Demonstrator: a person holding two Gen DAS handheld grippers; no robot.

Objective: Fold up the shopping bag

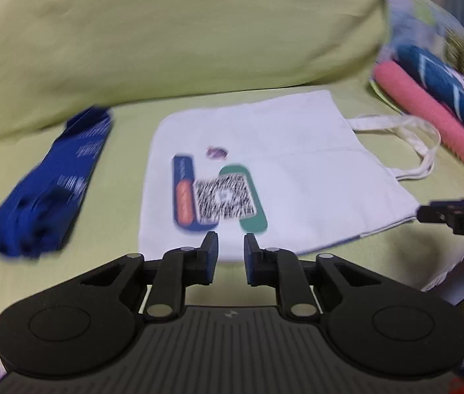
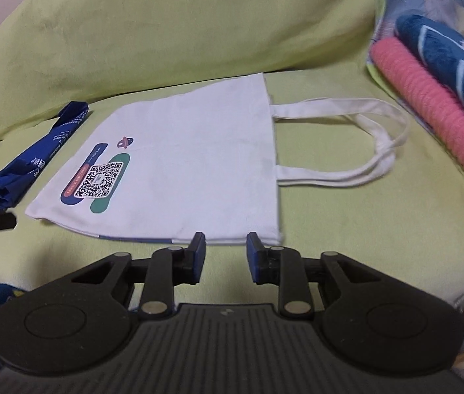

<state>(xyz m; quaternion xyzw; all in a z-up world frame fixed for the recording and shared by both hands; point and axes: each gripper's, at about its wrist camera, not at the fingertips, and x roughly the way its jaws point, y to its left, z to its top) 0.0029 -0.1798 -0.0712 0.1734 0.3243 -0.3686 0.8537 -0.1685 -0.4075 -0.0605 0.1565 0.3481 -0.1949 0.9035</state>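
A white cloth shopping bag (image 1: 297, 177) (image 2: 192, 151) lies flat on a yellow-green cover, its QR-code print (image 1: 222, 197) (image 2: 99, 179) toward the left and its two handles (image 2: 356, 141) (image 1: 409, 144) stretched to the right. My left gripper (image 1: 230, 246) is open just before the bag's near edge, below the print, with nothing between its fingers. My right gripper (image 2: 226, 246) is open at the bag's near edge close to the mouth corner, also empty. Each gripper's black tip shows at the edge of the other's view.
A folded blue bag (image 1: 51, 184) (image 2: 35, 161) lies left of the white one. At the right sit a pink knitted roll (image 2: 435, 121) (image 1: 435, 128) and a dark blue towel (image 2: 448, 62). A large yellow-green cushion (image 2: 166, 32) rises behind.
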